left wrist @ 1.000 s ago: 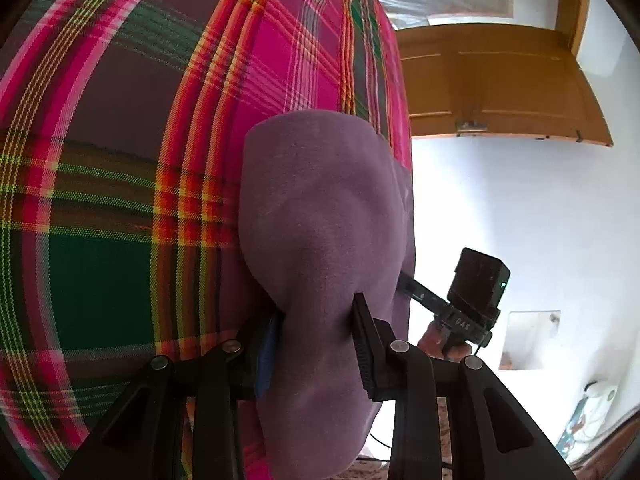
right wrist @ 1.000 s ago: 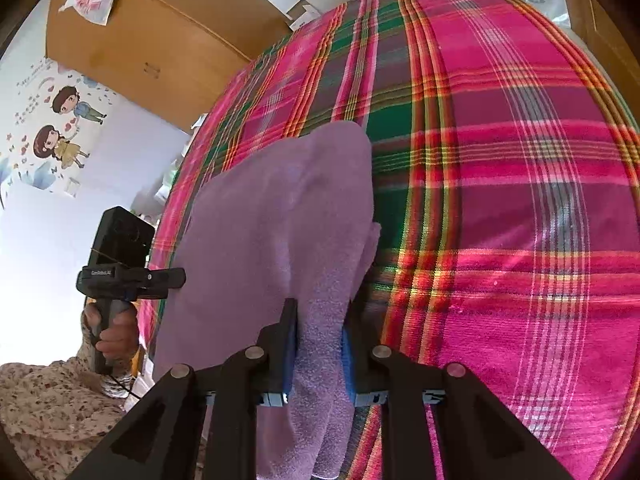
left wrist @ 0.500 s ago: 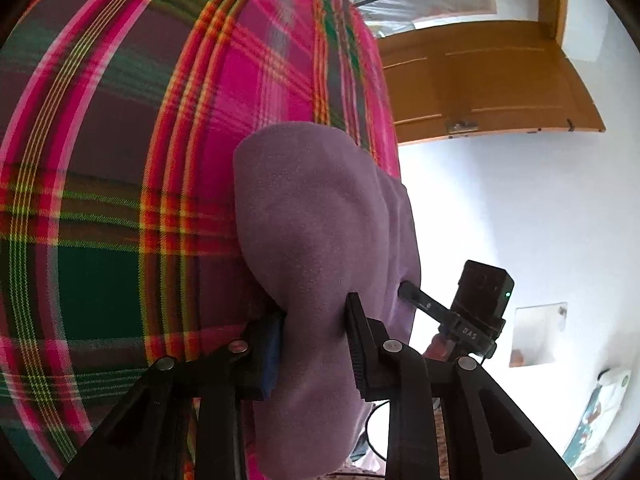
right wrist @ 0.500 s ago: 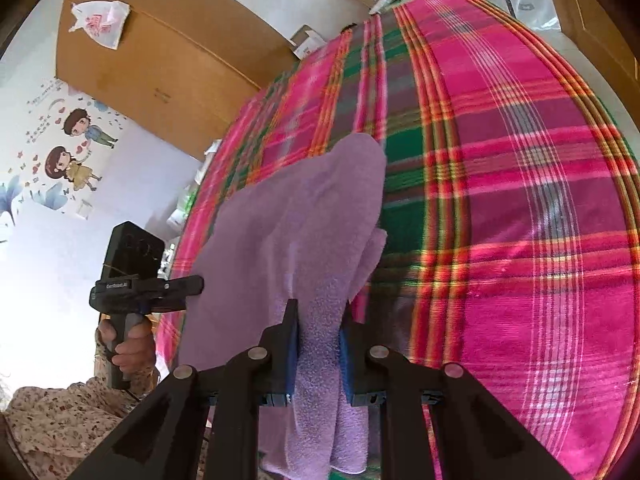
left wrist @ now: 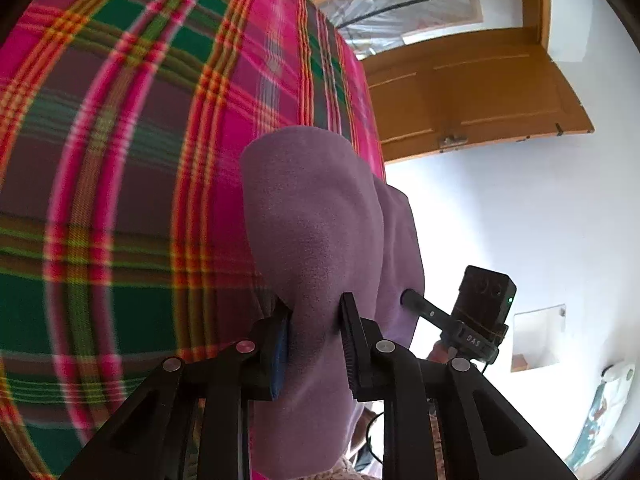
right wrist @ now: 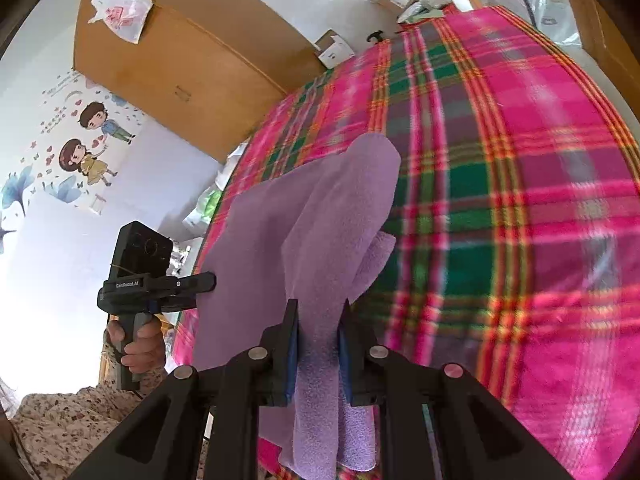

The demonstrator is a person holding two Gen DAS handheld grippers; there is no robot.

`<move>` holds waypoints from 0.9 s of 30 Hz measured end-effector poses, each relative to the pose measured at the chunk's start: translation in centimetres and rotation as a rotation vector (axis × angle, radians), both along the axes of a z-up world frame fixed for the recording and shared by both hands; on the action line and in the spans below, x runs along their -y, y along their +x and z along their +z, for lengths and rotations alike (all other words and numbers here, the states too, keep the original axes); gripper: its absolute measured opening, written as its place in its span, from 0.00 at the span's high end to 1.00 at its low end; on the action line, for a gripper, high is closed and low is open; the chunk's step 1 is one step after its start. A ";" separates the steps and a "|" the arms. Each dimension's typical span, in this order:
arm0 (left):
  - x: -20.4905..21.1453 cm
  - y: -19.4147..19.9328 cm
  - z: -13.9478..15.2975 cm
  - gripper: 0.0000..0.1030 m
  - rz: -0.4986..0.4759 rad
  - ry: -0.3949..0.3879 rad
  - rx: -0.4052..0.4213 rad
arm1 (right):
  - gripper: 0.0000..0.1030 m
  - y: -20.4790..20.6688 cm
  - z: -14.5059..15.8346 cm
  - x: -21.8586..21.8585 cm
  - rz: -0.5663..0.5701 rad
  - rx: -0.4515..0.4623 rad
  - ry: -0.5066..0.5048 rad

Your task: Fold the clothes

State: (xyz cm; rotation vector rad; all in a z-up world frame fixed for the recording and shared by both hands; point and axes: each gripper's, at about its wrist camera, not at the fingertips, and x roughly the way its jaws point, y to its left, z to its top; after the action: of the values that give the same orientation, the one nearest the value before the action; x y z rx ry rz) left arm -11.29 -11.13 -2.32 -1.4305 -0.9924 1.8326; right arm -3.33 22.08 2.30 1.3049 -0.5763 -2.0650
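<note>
Now my left tongs (left wrist: pixel 314 320), whose jaws have just been closing, pinch one edge of the purple fleece garment (left wrist: pixel 320 220), and my right tongs (right wrist: pixel 319 332) clench another edge, its far end draped on the plaid bed blanket (right wrist: pixel 500 200).

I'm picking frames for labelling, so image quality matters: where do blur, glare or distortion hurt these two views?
Left wrist view: the plaid blanket is motion-smeared at left, the white wall is blown out, the door bows with fisheye; the purple cloth stays sharp. Right wrist view: the blanket smears at right, the wall glares, black corners vignette.
</note>
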 end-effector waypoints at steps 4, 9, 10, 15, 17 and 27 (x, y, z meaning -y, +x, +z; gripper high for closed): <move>2.2 0.0 0.1 0.77 0.033 -0.008 -0.009 | 0.83 -1.3 0.3 2.0 0.034 -0.011 -0.001; 5.0 -0.5 0.6 0.77 0.071 -0.028 -0.027 | 0.83 -3.5 0.5 4.5 0.067 -0.014 -0.014; 5.5 -0.7 0.7 0.77 0.081 -0.029 -0.030 | 0.83 -4.0 0.4 4.8 0.071 -0.013 -0.019; 7.9 -1.5 0.8 0.77 0.118 -0.029 -0.054 | 0.83 -6.6 0.2 6.9 0.091 -0.010 -0.024; 8.8 -1.8 0.7 0.77 0.129 -0.030 -0.061 | 0.83 -7.5 0.1 7.7 0.099 -0.012 -0.020; 14.7 -4.2 0.1 0.77 0.172 -0.032 -0.068 | 0.83 -12.3 -0.5 10.5 0.096 -0.009 -0.040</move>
State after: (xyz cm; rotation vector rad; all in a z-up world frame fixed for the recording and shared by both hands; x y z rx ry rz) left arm -15.47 -25.84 -2.25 -1.3277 -1.0844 2.0149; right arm -15.60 11.62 1.76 1.2751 -0.5387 -1.9706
